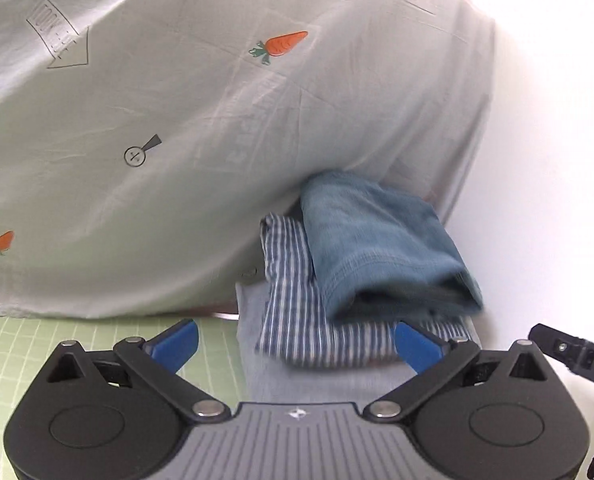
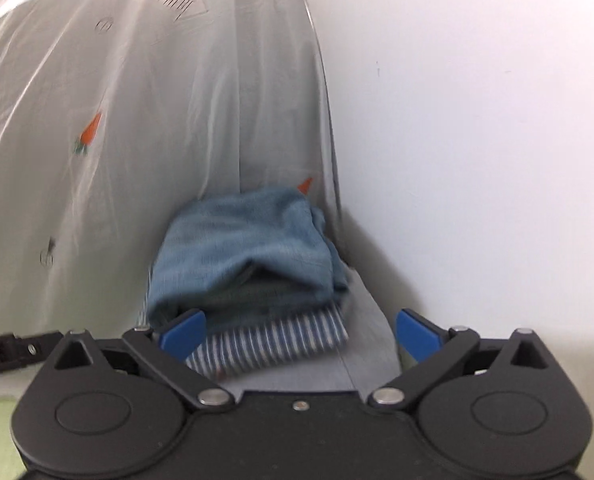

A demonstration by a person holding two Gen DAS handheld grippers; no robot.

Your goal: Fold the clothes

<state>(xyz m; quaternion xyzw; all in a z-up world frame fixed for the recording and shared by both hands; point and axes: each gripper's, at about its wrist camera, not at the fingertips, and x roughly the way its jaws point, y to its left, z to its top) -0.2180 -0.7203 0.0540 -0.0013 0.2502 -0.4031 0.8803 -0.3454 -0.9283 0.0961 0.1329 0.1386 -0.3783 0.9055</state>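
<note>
A folded blue garment (image 1: pixel 381 240) lies on top of a small stack, its open folded edge turned toward the cameras. Under it is a folded blue-and-white striped garment (image 1: pixel 297 320), which sticks out at the near side, and below that a pale grey-blue piece of cloth (image 1: pixel 257 360) forms the bottom layer. The stack sits at the far right end of the worktop (image 1: pixel 57 344), whose bare part shows a light green grid mat. Just behind and to the left of the stack hangs a large pale grey sheet (image 1: pixel 177 120) printed with orange carrots and outlined arrows; to the right stands a plain white wall (image 1: pixel 557 160).

The left claw (image 1: pixel 297 340) is released, its blue fingertips (image 1: pixel 177 344) spread wide on either side of the stack's near edge, nothing pressed between them. The right claw (image 2: pixel 301 336) is likewise released; its left fingertip lies just in front of the blue garment's lower corner, its right fingertip stands clear over the grey cloth. In both views the cloth is slightly blurred.
</note>
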